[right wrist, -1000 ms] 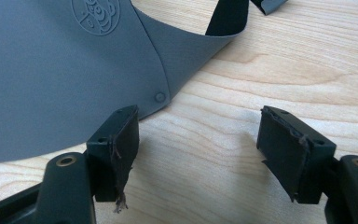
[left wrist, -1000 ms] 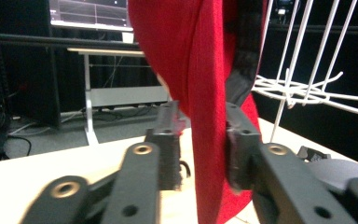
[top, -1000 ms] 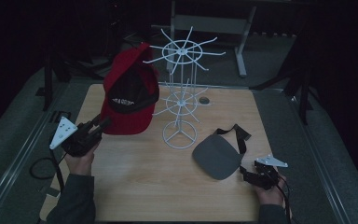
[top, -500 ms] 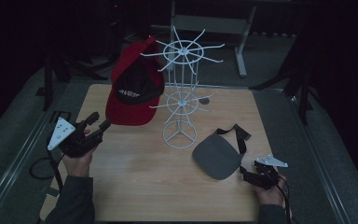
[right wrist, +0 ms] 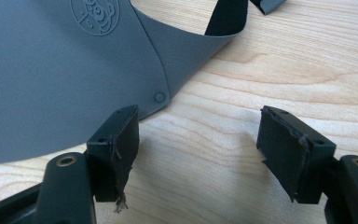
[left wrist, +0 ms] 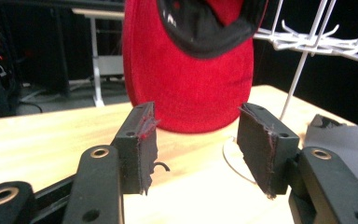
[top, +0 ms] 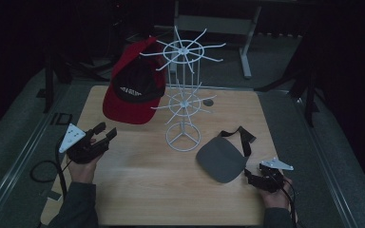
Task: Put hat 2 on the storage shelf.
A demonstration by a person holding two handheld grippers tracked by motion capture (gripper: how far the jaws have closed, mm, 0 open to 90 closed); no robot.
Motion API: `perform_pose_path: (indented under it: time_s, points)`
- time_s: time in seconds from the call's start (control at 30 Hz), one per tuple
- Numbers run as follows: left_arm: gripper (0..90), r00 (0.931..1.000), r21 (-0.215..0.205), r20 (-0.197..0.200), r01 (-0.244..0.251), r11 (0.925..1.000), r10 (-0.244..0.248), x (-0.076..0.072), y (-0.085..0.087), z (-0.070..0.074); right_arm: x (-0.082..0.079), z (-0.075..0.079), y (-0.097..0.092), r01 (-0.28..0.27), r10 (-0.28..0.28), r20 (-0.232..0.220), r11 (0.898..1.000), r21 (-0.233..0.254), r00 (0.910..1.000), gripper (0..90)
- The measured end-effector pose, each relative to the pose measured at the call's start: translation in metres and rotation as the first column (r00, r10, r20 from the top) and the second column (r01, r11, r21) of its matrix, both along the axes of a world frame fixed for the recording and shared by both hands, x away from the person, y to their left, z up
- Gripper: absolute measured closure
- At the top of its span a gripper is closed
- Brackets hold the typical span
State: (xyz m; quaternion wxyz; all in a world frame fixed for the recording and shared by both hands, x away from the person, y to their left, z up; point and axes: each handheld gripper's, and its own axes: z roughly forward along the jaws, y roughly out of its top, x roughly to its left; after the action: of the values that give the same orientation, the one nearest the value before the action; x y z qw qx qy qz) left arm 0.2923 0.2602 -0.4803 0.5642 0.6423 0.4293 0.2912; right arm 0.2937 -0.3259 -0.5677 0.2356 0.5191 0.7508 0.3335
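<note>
High view: my left tool [top: 105, 133] sits near the left edge of the surface [top: 138, 190], jaws spread after just opening, nothing between them. The red cap [top: 134, 92] hangs on an arm of the white wire rack [top: 183, 99], clear of the tool, so I judge that hanging step done. The grey visor [top: 222, 160] lies flat toward the right edge, strap curling behind it, with my right tool [top: 248, 175] just beside its near corner. Left gripper view: both pads [left wrist: 142, 149] wide apart, bare wood between them, red cap [left wrist: 191, 88] hanging ahead, rack wires [left wrist: 317, 42] to its right, a bit of the visor [left wrist: 345, 140] at far right. Right gripper view: jaws spread, not pinching anything; one pad [right wrist: 121, 140] sits at the visor [right wrist: 51, 84] edge near a rivet, the other over bare wood. Left to do, by my reading: grab the visor and hang it on the rack.
</note>
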Motion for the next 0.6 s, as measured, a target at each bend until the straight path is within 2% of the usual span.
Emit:
perform_pose_path:
  time_s: [0.17, 0.3, 0.5, 0.6]
  points:
    - [48.2, 0.9992, 0.015, -0.039, 0.007, 0.9999, -0.006, 0.002, -0.003, -0.01, 0.001, 0.005, -0.001, 0.005, -0.006, -0.029, 1.0, -0.013, 0.9996, 43.0]
    - [48.6, 0.9978, 0.039, -0.066, 0.009, 0.9992, -0.007, 0.003, -0.005, -0.018, 0.004, 0.009, 0.005, -0.009, 0.006, -0.04, 0.998, -0.063, 0.9992, 52.0]
    - [48.5, 0.9939, 0.056, -0.11, 0.009, 0.9984, -0.003, 0.004, -0.005, -0.033, 0.011, 0.016, 0.007, -0.029, 0.025, -0.046, 0.996, -0.085, 0.9986, 59.8]
    - [48.5, 0.9934, 0.06, -0.115, 0.003, 0.9982, 0.004, 0.004, -0.005, -0.037, 0.014, 0.02, 0.005, -0.037, 0.033, -0.05, 0.995, -0.09, 0.9982, 61.6]
